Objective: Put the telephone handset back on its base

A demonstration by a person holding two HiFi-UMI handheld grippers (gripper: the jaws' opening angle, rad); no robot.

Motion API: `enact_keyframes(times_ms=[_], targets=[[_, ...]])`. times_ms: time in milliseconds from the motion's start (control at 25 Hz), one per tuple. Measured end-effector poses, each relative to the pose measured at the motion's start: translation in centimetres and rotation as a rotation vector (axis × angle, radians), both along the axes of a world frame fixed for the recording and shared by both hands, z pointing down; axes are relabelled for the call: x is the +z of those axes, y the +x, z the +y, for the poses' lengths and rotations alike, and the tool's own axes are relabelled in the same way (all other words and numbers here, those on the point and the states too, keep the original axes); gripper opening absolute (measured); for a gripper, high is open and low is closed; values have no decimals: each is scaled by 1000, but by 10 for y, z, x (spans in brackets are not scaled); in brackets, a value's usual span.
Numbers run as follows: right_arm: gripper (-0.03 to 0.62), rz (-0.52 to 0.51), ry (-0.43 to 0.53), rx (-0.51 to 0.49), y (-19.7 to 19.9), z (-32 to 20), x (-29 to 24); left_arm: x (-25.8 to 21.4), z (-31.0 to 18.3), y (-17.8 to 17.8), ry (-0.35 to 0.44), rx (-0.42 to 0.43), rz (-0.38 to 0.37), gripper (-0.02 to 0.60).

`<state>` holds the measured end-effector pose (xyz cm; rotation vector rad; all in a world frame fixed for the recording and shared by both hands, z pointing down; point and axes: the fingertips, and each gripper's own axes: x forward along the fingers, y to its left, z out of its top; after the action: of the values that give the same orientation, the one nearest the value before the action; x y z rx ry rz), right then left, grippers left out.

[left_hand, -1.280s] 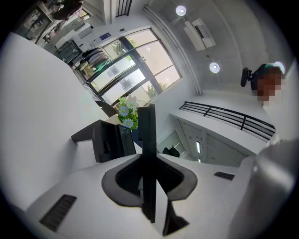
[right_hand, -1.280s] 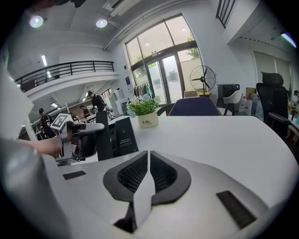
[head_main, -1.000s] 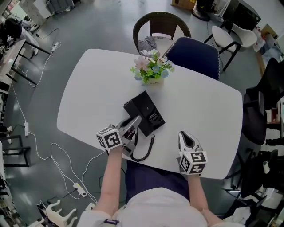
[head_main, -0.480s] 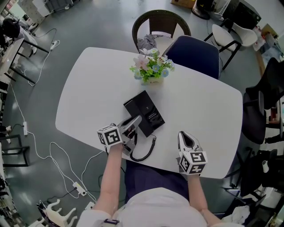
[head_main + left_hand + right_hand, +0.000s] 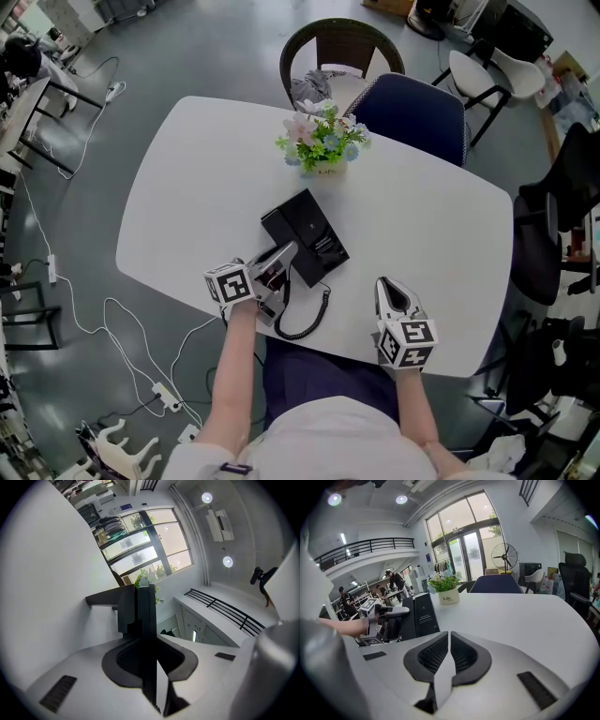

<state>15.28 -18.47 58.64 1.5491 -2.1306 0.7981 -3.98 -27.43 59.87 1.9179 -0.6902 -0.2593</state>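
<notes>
The black telephone base (image 5: 306,236) lies in the middle of the white table (image 5: 187,187), and it stands just ahead in the left gripper view as the base (image 5: 105,599). My left gripper (image 5: 278,263) is at the base's near-left edge, shut on the black handset (image 5: 273,281). That handset (image 5: 146,616) stands on edge between the jaws. A coiled black cord (image 5: 306,322) loops from it toward the table's near edge. My right gripper (image 5: 391,293) rests near the front edge, right of the base, shut and holding nothing; its own view shows the right gripper (image 5: 449,639) with pads together.
A flower pot (image 5: 322,148) stands on the table behind the base. A blue chair (image 5: 412,117) and a wicker chair (image 5: 339,54) are at the far side. Cables run over the floor at the left (image 5: 122,328).
My left gripper has rolled a little with the handset still in it and stays beside the base. The right gripper has not moved.
</notes>
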Motion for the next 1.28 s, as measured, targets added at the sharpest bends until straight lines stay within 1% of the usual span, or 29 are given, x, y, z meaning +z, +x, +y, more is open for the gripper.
enact_keyframes(times_ms=[80, 160, 320, 560, 600, 720, 760, 920, 960, 1000, 1080, 1160, 1280], targets=[[40, 1, 0, -1, 0, 0, 0, 0, 0, 0, 1, -1, -2, 85], [40, 2, -1, -3, -2, 0, 0, -1, -1, 1, 1, 4, -23, 86], [40, 1, 1, -6, -4, 0, 1, -1, -1, 4, -4, 28, -110, 91], [40, -1, 7, -8, -5, 1, 0, 3, -2, 4, -62, 40, -174, 95], [40, -2, 8, -8, -5, 1, 0, 2, -1, 4, -66, 41, -183, 107], [40, -2, 11, -5, -4, 2, -2, -6, 2, 8, -70, 52, -183, 197], [40, -2, 12, -4, -3, 2, -2, -6, 2, 9, -71, 54, -189, 215], [40, -4, 17, -4, -6, 3, -3, -9, 4, 10, -62, 51, -246, 248], [40, -5, 19, -5, -6, 3, -3, -10, 4, 11, -63, 48, -248, 254], [40, -5, 20, -5, -7, 3, -3, -11, 4, 12, -68, 44, -243, 273], [40, -6, 22, -8, -7, 3, -4, -13, 4, 14, -81, 31, -222, 296], [40, -6, 25, -14, -9, 3, -4, -14, 4, 12, -90, 5, -224, 308], [40, -8, 32, -22, -12, 3, -5, -15, 3, 0, -89, -59, -265, 318]])
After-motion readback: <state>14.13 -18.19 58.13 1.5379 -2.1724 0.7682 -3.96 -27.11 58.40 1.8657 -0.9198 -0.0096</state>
